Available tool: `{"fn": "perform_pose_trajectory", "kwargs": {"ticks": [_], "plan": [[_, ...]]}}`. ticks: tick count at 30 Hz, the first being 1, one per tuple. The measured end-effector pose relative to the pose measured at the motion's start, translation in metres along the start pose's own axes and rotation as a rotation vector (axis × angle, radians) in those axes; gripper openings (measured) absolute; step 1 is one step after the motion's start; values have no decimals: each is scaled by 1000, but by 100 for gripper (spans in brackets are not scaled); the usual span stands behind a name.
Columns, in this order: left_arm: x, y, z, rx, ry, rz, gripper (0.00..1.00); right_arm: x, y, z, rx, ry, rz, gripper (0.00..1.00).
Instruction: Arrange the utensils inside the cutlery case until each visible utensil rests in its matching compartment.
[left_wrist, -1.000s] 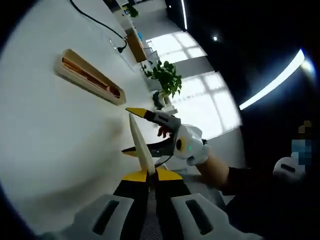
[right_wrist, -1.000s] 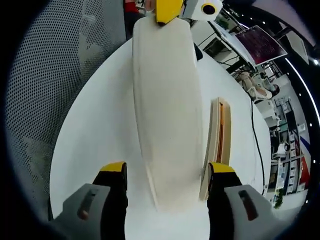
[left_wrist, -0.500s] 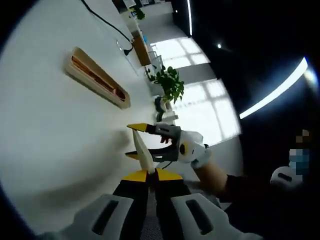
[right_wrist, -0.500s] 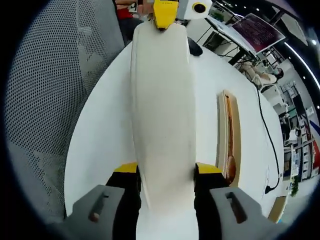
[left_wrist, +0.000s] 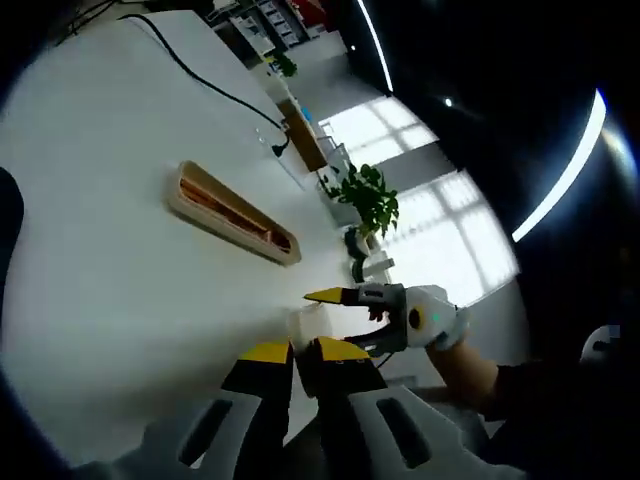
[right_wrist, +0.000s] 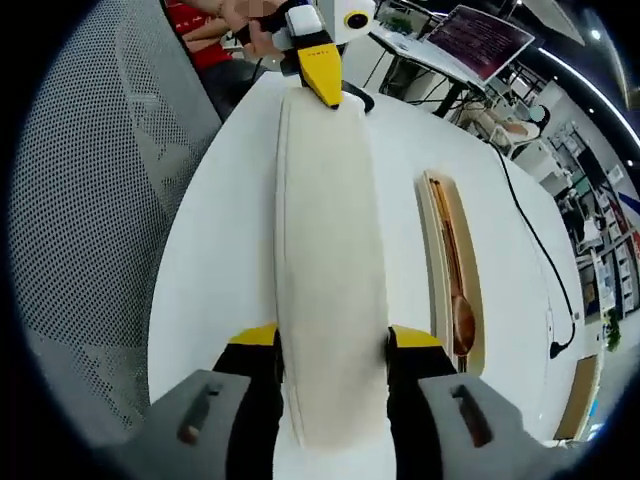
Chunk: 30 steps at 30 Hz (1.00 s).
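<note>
Right gripper view: the right gripper (right_wrist: 332, 345) has its two yellow-tipped jaws pressed against both long edges of the cream lid (right_wrist: 328, 250), holding it by its near end above the white table (right_wrist: 215, 260). The lid runs straight up toward 12 o'clock, where the left gripper (right_wrist: 322, 72) pinches its far end with a yellow tip. At 3 o'clock of the lid, apart from it, the case (right_wrist: 455, 275) lies open on the table, and a wooden spoon (right_wrist: 461, 318) rests inside with its bowl at the near end; what else lies in there I cannot tell. A black cable (right_wrist: 535, 240) runs over the table past the case. A grey mesh chair (right_wrist: 95, 200) sits at 9 o'clock.

Left gripper view: the left gripper (left_wrist: 292, 352) shows its jaws nearly together; the lid (left_wrist: 300, 325) is just a pale sliver between the tips. At 3 o'clock, the right gripper (left_wrist: 345, 320) reaches in, a hand (left_wrist: 455, 345) behind it. Up at 11 o'clock the case (left_wrist: 232, 212) lies on the table (left_wrist: 100, 250), brown utensils inside. A potted plant (left_wrist: 368, 192) stands beyond the table edge.
</note>
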<state>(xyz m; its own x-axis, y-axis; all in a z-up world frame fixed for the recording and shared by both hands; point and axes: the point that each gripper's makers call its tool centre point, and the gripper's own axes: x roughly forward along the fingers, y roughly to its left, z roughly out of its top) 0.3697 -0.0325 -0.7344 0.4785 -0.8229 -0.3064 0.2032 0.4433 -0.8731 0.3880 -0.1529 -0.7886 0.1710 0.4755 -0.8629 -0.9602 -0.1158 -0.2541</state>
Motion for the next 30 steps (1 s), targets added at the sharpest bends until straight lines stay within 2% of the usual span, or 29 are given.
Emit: {"fn": "perform_pose_trajectory", "kwargs": {"ticks": [2, 3, 4, 7, 12, 22, 26, 30], "plan": [[1, 6, 3, 17, -10, 32, 8, -1, 0, 0, 17, 0, 1, 39], [1, 14, 4, 57, -11, 84, 9, -1, -1, 0, 22, 0, 2, 39], [1, 16, 4, 82, -4, 100, 10, -2, -1, 1, 27, 0, 3, 39], [2, 14, 3, 80, -4, 92, 11, -2, -1, 0, 24, 10, 1, 39], [1, 22, 8, 125, -39, 130, 13, -3, -3, 2, 30, 4, -2, 39], [-1, 23, 12, 107, -67, 130, 20, -3, -4, 5, 17, 3, -13, 39], [0, 24, 14, 89, -76, 128, 21, -4, -6, 6, 14, 1, -22, 39], [4, 16, 20, 68, -103, 103, 18, -6, -9, 8, 20, -4, -31, 39]]}}
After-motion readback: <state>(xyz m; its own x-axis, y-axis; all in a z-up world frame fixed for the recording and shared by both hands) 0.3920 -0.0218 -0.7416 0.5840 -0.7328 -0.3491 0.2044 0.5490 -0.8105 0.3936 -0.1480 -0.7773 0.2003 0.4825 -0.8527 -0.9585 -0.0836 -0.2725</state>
